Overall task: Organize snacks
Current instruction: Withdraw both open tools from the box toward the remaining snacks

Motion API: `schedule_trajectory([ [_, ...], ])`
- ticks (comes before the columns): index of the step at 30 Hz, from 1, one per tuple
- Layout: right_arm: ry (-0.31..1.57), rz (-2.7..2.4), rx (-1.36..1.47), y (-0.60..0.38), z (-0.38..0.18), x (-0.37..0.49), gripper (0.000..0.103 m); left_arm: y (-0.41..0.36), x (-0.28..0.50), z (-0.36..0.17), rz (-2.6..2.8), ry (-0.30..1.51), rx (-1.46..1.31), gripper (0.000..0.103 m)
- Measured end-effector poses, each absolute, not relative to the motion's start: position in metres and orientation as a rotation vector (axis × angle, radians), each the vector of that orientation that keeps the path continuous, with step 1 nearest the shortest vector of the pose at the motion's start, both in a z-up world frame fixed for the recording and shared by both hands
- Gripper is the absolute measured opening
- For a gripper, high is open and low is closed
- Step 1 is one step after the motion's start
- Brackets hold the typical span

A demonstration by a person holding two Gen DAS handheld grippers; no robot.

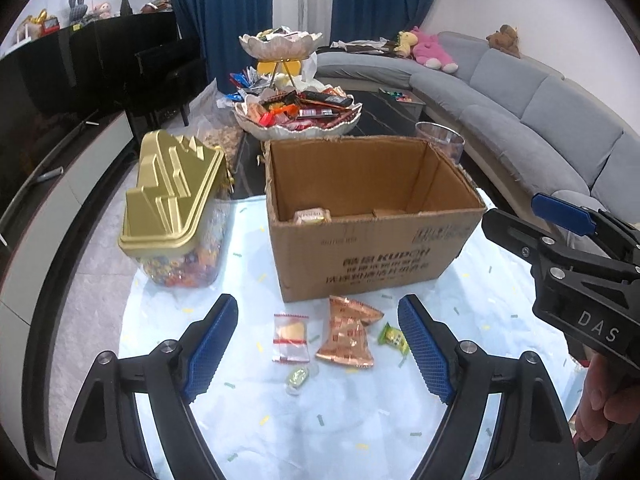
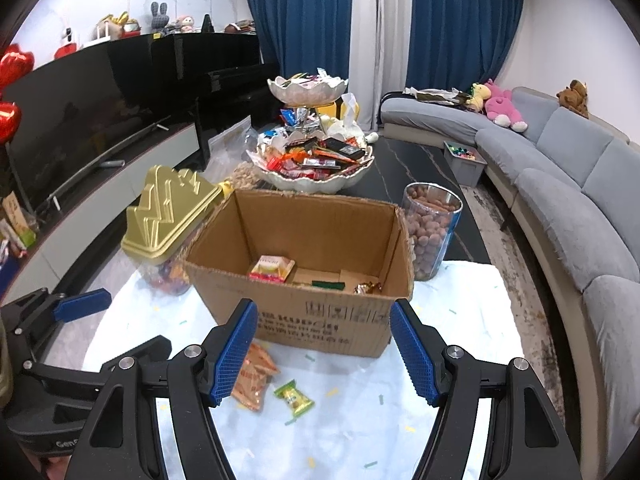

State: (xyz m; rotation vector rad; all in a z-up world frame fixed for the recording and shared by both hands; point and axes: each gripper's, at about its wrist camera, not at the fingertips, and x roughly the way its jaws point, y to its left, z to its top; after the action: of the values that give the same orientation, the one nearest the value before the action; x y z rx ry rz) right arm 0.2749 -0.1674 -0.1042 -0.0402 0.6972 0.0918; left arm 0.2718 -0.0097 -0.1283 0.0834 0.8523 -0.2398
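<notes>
An open cardboard box [image 1: 372, 236] [image 2: 320, 316] stands on the light blue cloth [image 1: 248, 420]. Inside it lie a pink-and-yellow snack pack [image 2: 271, 269], a dark green stick [image 2: 328, 285] and a gold-wrapped sweet [image 2: 367, 288]. In front of the box lie two copper packets [image 1: 347, 336] [image 2: 252, 376], a clear packet with a yellow biscuit [image 1: 291, 337], a green candy [image 1: 393, 336] [image 2: 294, 397] and a small clear-wrapped candy [image 1: 298, 378]. My left gripper [image 1: 318, 350] is open and empty above these snacks. My right gripper [image 2: 324, 354] is open and empty, near the box front.
A gold-lidded jar of candies [image 1: 176, 216] [image 2: 168, 216] stands left of the box. A glass jar of brown nuts [image 2: 430, 230] stands to its right. A two-tier dish of snacks [image 1: 298, 114] [image 2: 312, 160] sits behind. A grey sofa [image 2: 560, 184] curves along the right.
</notes>
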Motion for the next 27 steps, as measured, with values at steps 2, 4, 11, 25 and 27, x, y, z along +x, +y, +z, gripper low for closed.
schedule_trajectory([
  [2,0.699,0.095,-0.052,-0.165,-0.111,0.27,0.069,-0.008,0.268,-0.133,-0.241,0.849,0.089,0.081],
  [4,0.704,0.096,-0.052,-0.163,-0.116,0.269,0.069,-0.006,0.264,-0.139,-0.249,0.845,0.089,0.081],
  [11,0.696,0.1,-0.039,-0.157,-0.135,0.256,0.07,-0.002,0.252,-0.163,-0.246,0.811,0.094,0.081],
  [25,0.733,0.1,-0.069,-0.146,-0.197,0.248,0.069,0.01,0.239,-0.21,-0.213,0.764,0.135,0.073],
  [27,0.743,0.103,-0.073,-0.144,-0.205,0.249,0.069,0.012,0.24,-0.219,-0.209,0.776,0.128,0.073],
])
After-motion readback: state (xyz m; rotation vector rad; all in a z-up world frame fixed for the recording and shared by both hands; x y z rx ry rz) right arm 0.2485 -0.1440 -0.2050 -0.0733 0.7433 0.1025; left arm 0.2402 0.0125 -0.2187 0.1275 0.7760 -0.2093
